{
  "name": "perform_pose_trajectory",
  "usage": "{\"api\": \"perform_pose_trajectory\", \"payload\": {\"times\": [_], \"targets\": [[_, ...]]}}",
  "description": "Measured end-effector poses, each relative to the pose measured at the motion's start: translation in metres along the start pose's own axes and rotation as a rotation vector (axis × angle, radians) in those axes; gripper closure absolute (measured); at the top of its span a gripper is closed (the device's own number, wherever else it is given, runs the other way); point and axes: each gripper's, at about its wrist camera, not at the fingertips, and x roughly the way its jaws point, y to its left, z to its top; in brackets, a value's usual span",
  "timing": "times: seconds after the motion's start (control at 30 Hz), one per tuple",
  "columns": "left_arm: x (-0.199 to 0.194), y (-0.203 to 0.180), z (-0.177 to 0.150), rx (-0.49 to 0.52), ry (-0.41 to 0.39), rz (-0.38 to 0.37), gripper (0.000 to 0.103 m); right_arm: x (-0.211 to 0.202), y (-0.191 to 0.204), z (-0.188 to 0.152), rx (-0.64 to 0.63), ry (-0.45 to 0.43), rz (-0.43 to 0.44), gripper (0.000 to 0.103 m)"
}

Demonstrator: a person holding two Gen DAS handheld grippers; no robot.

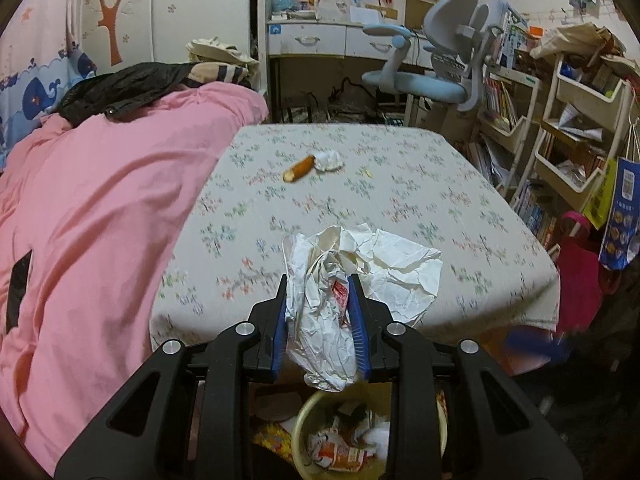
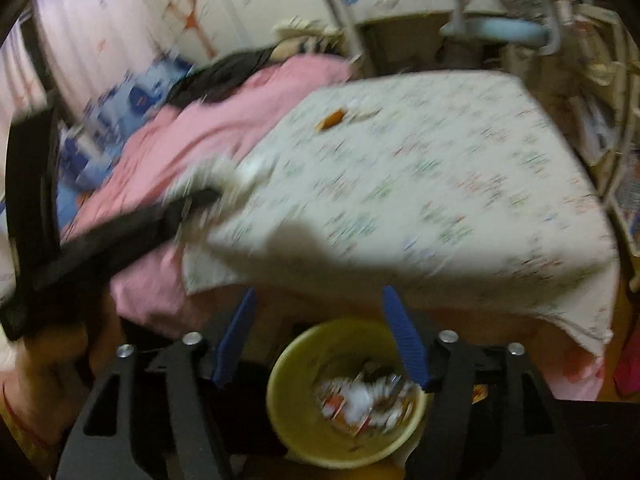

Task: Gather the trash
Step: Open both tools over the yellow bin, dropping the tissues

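My left gripper (image 1: 319, 284) is shut on a crumpled white paper wrapper (image 1: 340, 292) at the near edge of the floral-cloth table (image 1: 400, 208). Below it stands a yellow trash bin (image 1: 308, 412) holding several wrappers. A piece of bread (image 1: 298, 169) and a small white paper ball (image 1: 330, 159) lie further back on the table. In the blurred right wrist view my right gripper (image 2: 318, 300) is open and empty, above the yellow bin (image 2: 288, 412). The left gripper (image 2: 200, 200) with the white paper shows there at left.
A pink quilt (image 1: 100, 208) with dark clothes on it lies left of the table. A blue-grey desk chair (image 1: 436, 60) and desk stand behind. Shelving carts with books (image 1: 560, 128) stand to the right. A pink bag (image 1: 576, 272) hangs by the table's right corner.
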Motion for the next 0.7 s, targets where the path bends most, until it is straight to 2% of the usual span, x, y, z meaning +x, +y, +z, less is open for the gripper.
{"api": "perform_pose_trajectory", "payload": {"times": [0.17, 0.3, 0.37, 0.47, 0.57, 0.7], "targets": [[0.000, -0.007, -0.025, -0.020, 0.081, -0.022, 0.076, -0.010, -0.011, 0.003, 0.038, -0.078, -0.069, 0.026], [0.005, -0.017, -0.048, -0.016, 0.166, -0.041, 0.074, -0.013, -0.013, 0.002, 0.038, -0.097, -0.090, 0.020], [0.009, -0.024, -0.061, -0.002, 0.222, -0.050, 0.069, -0.013, -0.013, 0.002, 0.041, -0.103, -0.092, 0.019], [0.016, -0.033, -0.077, 0.030, 0.300, -0.054, 0.055, -0.015, -0.014, 0.002, 0.046, -0.111, -0.096, 0.019], [0.016, -0.038, -0.082, 0.057, 0.307, -0.035, 0.046, -0.018, -0.016, 0.002, 0.056, -0.123, -0.099, 0.018], [0.007, -0.036, -0.076, 0.042, 0.256, -0.013, 0.037, -0.020, -0.018, 0.001, 0.061, -0.131, -0.107, 0.017]]}}
